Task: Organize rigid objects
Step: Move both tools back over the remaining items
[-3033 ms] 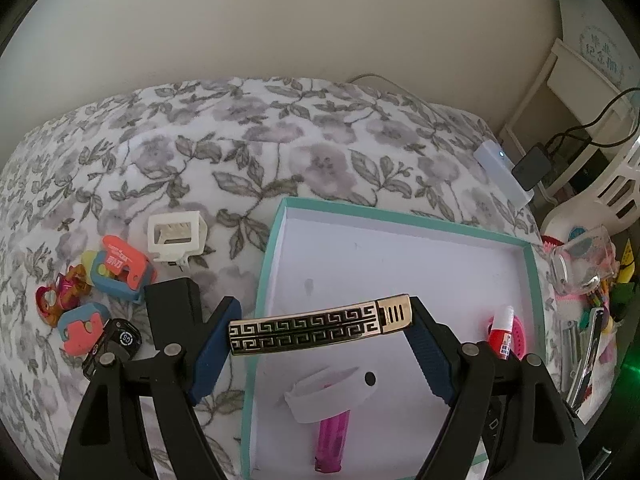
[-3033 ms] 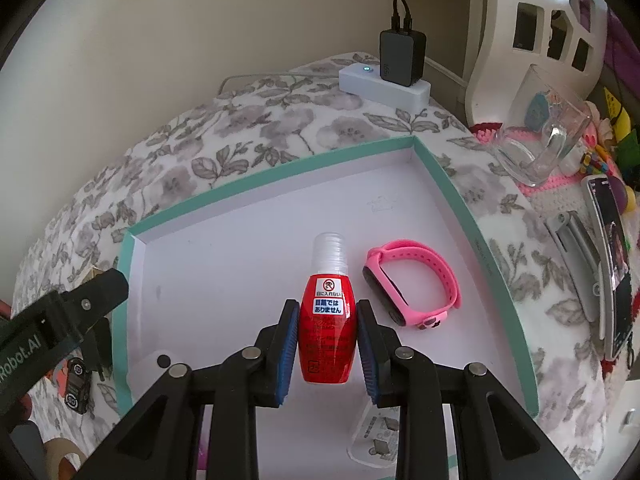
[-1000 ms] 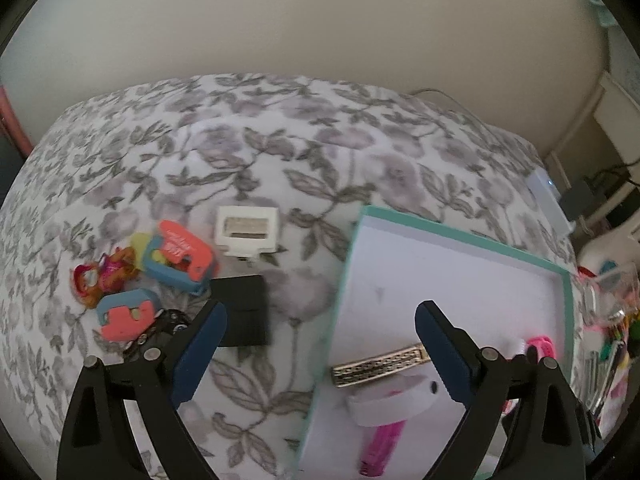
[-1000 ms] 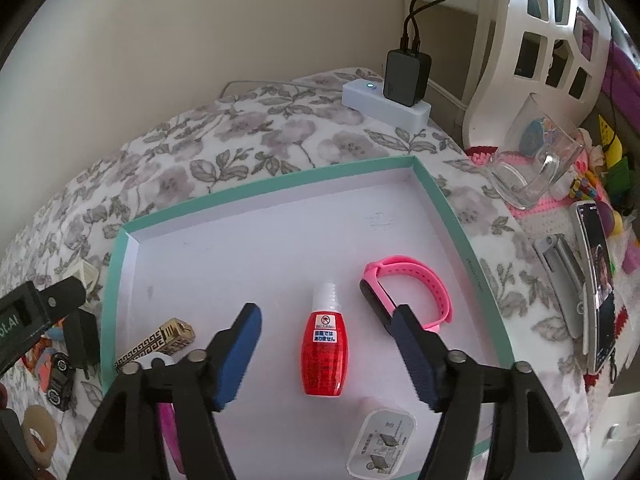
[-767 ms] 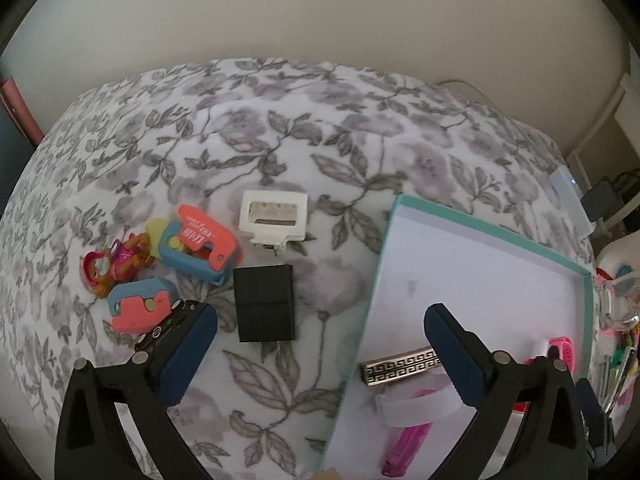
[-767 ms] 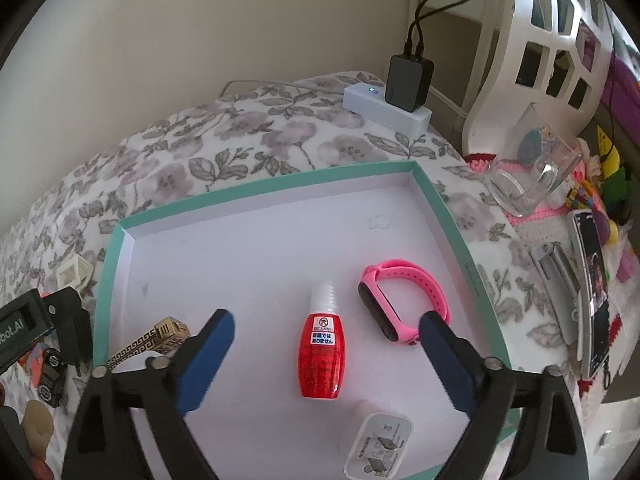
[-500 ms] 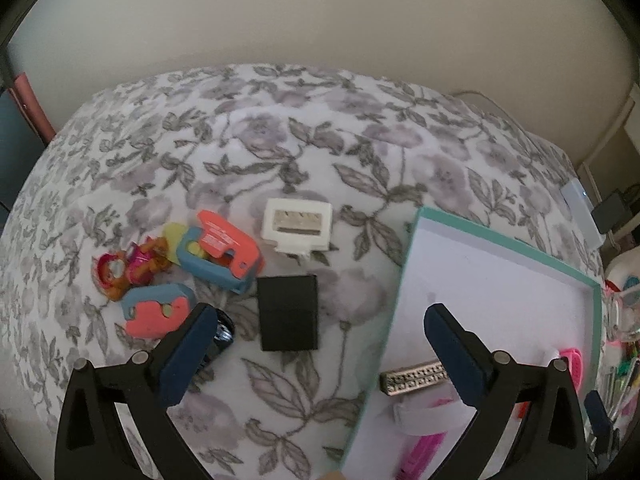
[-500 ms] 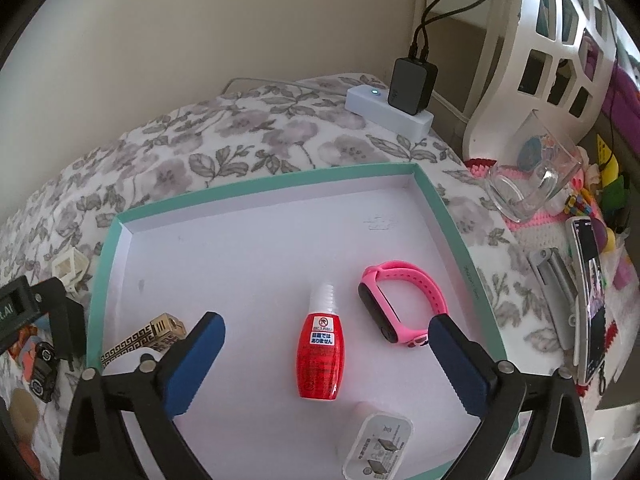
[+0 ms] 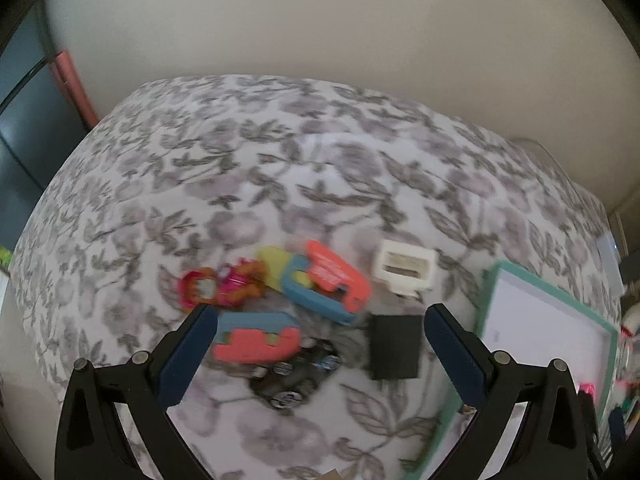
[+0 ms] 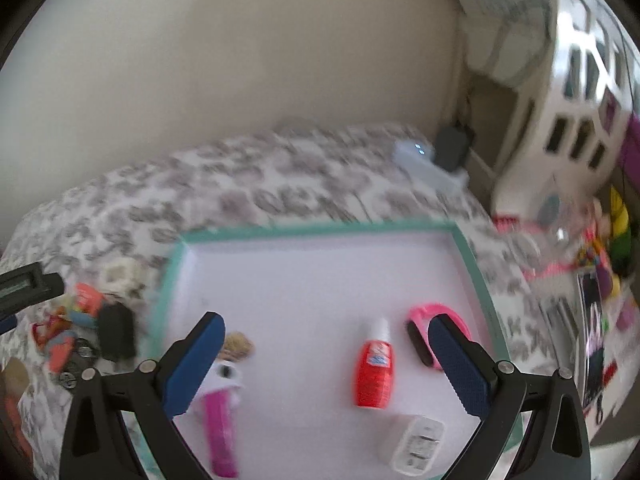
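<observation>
My left gripper (image 9: 320, 344) is open and empty above loose objects on the floral cloth: a coral-and-blue clip (image 9: 256, 338), a second one (image 9: 326, 282), a black toy car (image 9: 296, 370), a black block (image 9: 395, 346), a white box (image 9: 405, 267) and a pink-orange toy (image 9: 218, 286). My right gripper (image 10: 326, 354) is open and empty over the teal-rimmed tray (image 10: 320, 230). In the tray lie a red bottle (image 10: 374, 374), a pink band (image 10: 434, 334), a white charger (image 10: 416, 442), a magenta lighter (image 10: 220, 428) and a gold bracelet (image 10: 238, 346).
The tray's corner (image 9: 490, 280) shows at the right of the left wrist view. A white power strip with a black adapter (image 10: 434, 156) sits at the cloth's far edge. A white chair (image 10: 560, 100), a glass (image 10: 560, 220) and clutter stand to the right. The left gripper's arm (image 10: 24, 286) shows at the left edge.
Both grippers have let go of their objects: the gold bracelet and the red bottle lie in the tray. My left gripper has swung left over the loose objects. My right gripper has pulled back.
</observation>
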The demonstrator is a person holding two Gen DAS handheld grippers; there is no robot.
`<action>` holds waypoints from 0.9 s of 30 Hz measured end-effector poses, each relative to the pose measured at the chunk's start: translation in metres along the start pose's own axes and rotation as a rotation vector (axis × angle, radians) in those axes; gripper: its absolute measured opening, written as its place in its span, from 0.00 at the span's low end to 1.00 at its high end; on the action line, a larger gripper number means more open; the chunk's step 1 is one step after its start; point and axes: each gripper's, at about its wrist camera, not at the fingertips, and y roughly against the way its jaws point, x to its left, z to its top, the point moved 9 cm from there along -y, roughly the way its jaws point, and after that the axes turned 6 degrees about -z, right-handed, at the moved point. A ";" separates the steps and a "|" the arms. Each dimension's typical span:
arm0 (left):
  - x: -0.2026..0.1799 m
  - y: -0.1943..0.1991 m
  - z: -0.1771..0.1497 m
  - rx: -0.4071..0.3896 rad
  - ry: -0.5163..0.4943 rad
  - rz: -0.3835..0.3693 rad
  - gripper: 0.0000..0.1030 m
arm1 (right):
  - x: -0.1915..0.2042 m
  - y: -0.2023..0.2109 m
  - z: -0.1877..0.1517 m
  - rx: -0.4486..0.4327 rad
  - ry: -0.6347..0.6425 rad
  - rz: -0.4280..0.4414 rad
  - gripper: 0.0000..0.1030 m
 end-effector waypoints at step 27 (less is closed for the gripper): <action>0.125 -0.024 0.010 0.072 0.137 0.089 1.00 | 0.187 -0.008 -0.018 0.076 0.305 0.261 0.94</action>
